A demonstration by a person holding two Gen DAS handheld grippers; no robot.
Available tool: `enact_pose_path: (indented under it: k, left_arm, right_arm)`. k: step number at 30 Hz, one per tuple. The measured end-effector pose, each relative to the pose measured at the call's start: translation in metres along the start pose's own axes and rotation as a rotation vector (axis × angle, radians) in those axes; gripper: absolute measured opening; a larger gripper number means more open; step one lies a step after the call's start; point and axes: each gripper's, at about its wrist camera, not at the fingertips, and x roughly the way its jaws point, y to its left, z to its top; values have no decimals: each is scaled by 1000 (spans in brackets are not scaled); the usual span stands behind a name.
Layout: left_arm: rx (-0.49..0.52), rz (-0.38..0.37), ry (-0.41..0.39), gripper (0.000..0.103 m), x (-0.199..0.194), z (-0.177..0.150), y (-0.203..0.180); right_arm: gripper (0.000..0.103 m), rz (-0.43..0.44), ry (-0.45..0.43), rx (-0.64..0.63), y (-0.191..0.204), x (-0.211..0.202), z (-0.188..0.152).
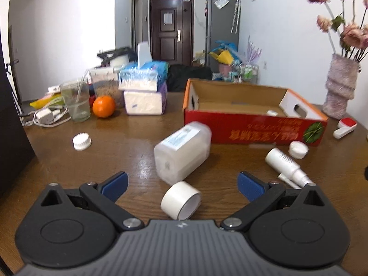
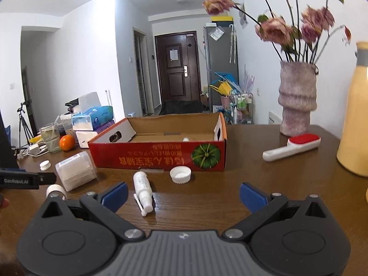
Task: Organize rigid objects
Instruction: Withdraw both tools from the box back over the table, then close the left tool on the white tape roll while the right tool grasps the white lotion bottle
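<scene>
Two views cover the wooden bench (image 1: 115,151). From the left wrist, the left claw (image 1: 182,184) is spread wide and holds nothing; a roll of white tape (image 1: 180,200) lies on its side between the blue fingers (image 1: 115,182), touching neither. Just beyond the tape a clear plastic jar (image 1: 182,150) lies tipped over, and past it stands the open red cardboard box (image 1: 253,128), with one small white item inside. A white spray bottle (image 1: 286,164) lies beside the right finger, a white cap (image 1: 298,149) near the box, another cap (image 1: 81,141) well off to the left.

From the right wrist, the right claw (image 2: 182,194) is also wide and empty. The spray bottle (image 2: 143,189) lies just inside its left finger, not touching as far as I can tell. A cap (image 2: 180,174) sits ahead, near the box (image 2: 158,158).
</scene>
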Motion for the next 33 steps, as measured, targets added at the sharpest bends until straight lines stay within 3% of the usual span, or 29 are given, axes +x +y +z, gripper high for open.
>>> enact_pose_path:
  k: [6, 14, 19, 22, 33]
  left_arm:
    - [2, 9, 35, 103, 20, -8, 2]
    - [13, 2, 20, 102, 28, -14, 2]
    - [15, -19, 27, 76, 29, -14, 2]
    - [19, -34, 50, 44, 33, -14, 1]
    - [13, -52, -19, 44, 15, -11, 3]
  right_arm:
    - [103, -9, 2, 6, 0, 8, -12]
    - [103, -12, -2, 21, -1, 10, -17]
    - [103, -7, -3, 12, 1, 10, -19]
    - [103, -6, -1, 8, 2, 10, -20]
    - [103, -18, 13, 9, 2, 15, -24]
